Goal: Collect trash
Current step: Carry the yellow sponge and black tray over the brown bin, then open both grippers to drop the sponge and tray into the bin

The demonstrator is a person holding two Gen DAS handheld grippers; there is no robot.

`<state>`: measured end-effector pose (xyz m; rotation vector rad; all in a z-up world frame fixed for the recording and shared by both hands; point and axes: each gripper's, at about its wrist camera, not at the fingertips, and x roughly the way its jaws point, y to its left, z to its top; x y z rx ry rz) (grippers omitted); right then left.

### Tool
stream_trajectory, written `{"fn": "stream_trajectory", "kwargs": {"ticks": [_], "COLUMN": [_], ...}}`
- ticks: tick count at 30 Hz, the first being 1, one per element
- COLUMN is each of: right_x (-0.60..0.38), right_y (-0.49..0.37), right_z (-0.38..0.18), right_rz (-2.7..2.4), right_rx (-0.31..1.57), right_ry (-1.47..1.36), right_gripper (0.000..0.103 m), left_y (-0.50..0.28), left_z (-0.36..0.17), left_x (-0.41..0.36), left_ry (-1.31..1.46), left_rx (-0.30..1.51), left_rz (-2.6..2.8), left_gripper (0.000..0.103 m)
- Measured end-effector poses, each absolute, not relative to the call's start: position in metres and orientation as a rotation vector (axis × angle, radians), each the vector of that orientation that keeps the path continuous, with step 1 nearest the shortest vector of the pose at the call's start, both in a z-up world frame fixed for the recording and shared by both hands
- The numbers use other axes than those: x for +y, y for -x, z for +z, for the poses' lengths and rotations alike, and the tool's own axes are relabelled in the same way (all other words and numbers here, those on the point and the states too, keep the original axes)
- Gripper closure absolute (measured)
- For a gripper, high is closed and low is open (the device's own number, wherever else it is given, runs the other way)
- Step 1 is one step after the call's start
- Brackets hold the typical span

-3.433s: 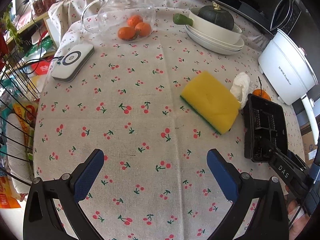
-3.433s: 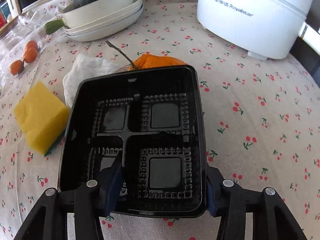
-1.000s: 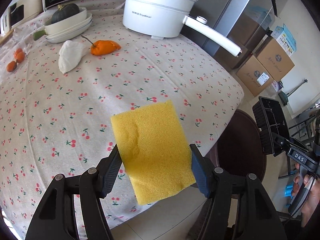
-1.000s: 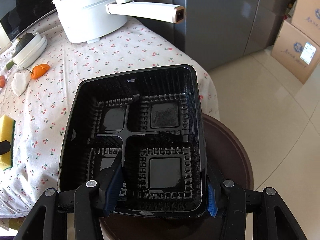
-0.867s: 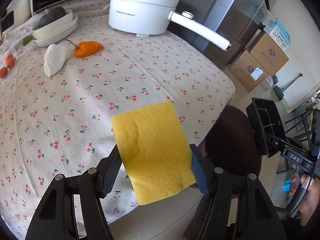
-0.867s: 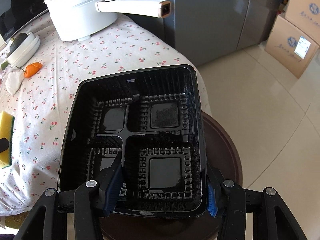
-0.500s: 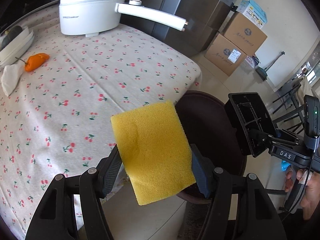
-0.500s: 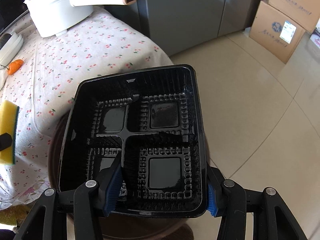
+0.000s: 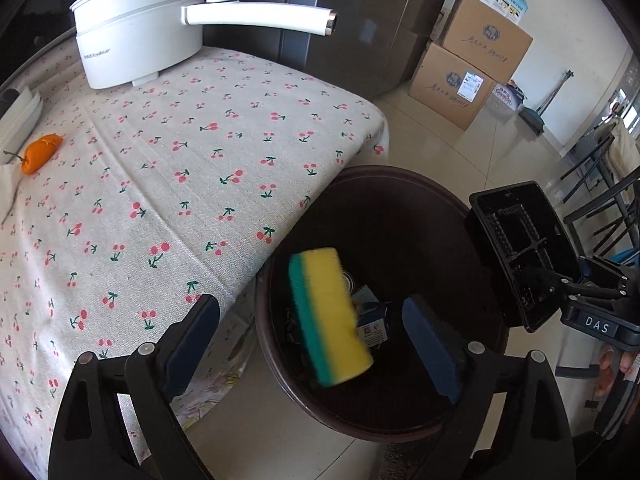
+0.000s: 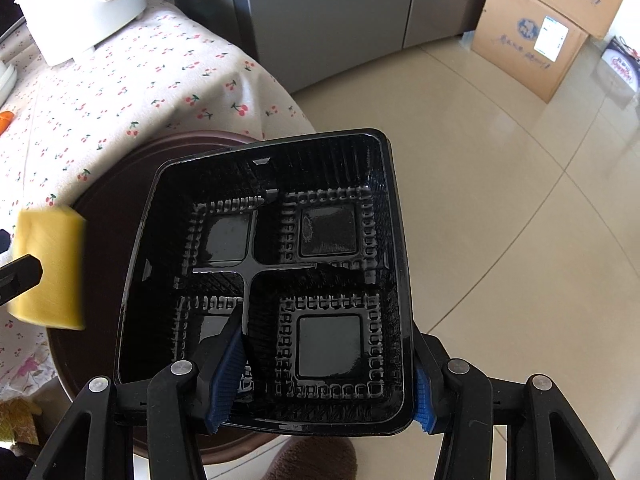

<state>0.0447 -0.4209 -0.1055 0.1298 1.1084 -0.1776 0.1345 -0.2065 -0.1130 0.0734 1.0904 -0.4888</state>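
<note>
The yellow sponge with a green side is in mid-air, blurred, falling between the open jaws of my left gripper into the dark brown trash bin beside the table; it also shows in the right wrist view. Some packaging lies in the bin's bottom. My right gripper is shut on a black plastic compartment tray, held over the bin's right side. The tray and that gripper show in the left wrist view.
The table with the cherry-print cloth stands left of the bin. On it are a white electric pot with a long handle, an orange pepper and white dishes. Cardboard boxes stand on the tiled floor.
My left gripper has opened and let go of the sponge, which now drops into the bin. Both grippers have moved further right, off the table and over the bin. The right still holds the tray.
</note>
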Motion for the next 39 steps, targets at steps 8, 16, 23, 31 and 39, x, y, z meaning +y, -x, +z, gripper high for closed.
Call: {"fn": "stream_trajectory", "kwargs": {"ticks": [8, 16, 23, 31, 39], "right_x": [-0.421, -0.41, -0.404, -0.402, -0.383], "right_y": [-0.047, -0.048, -0.049, -0.052, -0.068], "right_z": [-0.109, -0.107, -0.108, -0.107, -0.097], "right_rz": [-0.175, -0.131, -0.13, -0.13, -0.103], "right_rx": [1.114, 1.107, 1.113, 1.116, 1.092], "right_ry": [-0.13, -0.13, -0.097, -0.096, -0.103], "right_gripper": [0.043, 0.025, 0.025, 0.024, 0.024], "left_y": [-0.143, -0.145, -0.145, -0.147, -0.147], "left_z": [-0.113, -0.112, -0.108, -0.105, -0.096], "left_x": [-0.194, -0.183, -0.174, -0.163, -0.139], "left_ry": [-0.038, -0.021, -0.015, -0.01, 0.007], "left_rx": [1.105, 1.117, 1.112, 1.114, 1.1], "left_rz": [-0.465, -0.443, -0.43, -0.409, -0.372], "left_gripper": [0.008, 0.008, 0.008, 0.008, 0.008]}}
